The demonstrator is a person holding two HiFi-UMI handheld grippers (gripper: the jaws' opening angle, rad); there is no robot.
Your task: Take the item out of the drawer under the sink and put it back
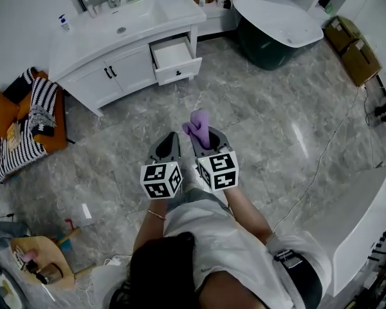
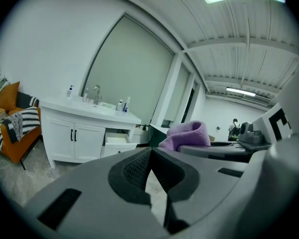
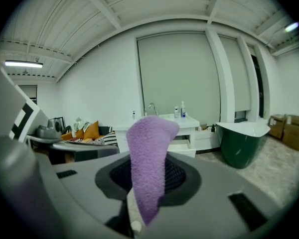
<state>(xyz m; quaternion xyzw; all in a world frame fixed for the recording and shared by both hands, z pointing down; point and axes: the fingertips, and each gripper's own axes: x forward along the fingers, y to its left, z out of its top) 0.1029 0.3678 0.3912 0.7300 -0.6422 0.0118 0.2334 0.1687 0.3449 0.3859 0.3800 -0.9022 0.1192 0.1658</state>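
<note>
- The right gripper [image 1: 207, 139] clamps a purple cloth [image 3: 148, 153] that sticks up between its jaws.
- The left gripper [image 1: 170, 138] sits just beside, jaws together, empty.

Drawer [image 1: 175, 56] under sink [image 1: 136, 19], bathtub [image 1: 276, 19] to right

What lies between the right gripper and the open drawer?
Only bare floor, in the head view, between the right gripper, shut on the purple towel, and the open drawer.
</note>
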